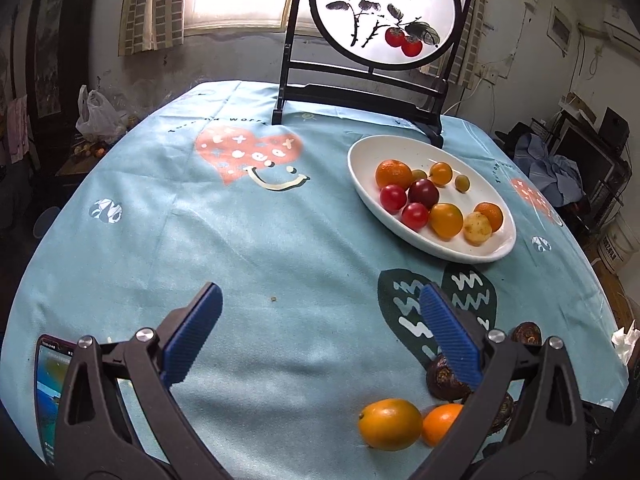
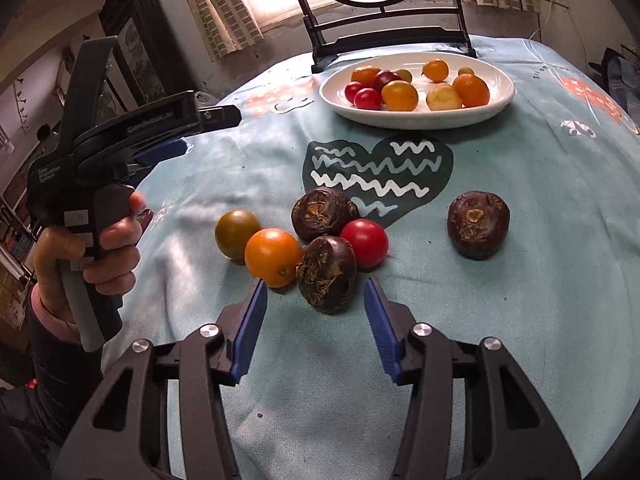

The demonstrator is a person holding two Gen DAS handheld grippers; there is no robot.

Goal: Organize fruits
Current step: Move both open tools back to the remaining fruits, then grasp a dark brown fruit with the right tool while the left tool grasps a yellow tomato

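Observation:
A white oval plate (image 2: 496,102) (image 1: 362,184) at the back holds several small fruits: red, orange, yellow and purple. Loose on the blue cloth lie three dark water chestnuts (image 2: 327,274) (image 2: 323,212) (image 2: 478,224), a red tomato (image 2: 365,242), an orange fruit (image 2: 273,257) and a green-brown tomato (image 2: 237,233). My right gripper (image 2: 316,290) is open, its jaws level with the nearest chestnut. My left gripper (image 1: 320,296) is open and empty above the cloth, with a yellow fruit (image 1: 390,424) and an orange one (image 1: 440,422) below its right finger. It also shows in the right wrist view (image 2: 172,148).
A black-framed round painted screen (image 1: 380,12) stands behind the plate. A phone (image 1: 50,396) lies at the near left. A crumpled tissue (image 1: 625,340) sits at the table's right edge. The round table (image 1: 240,240) drops off on all sides.

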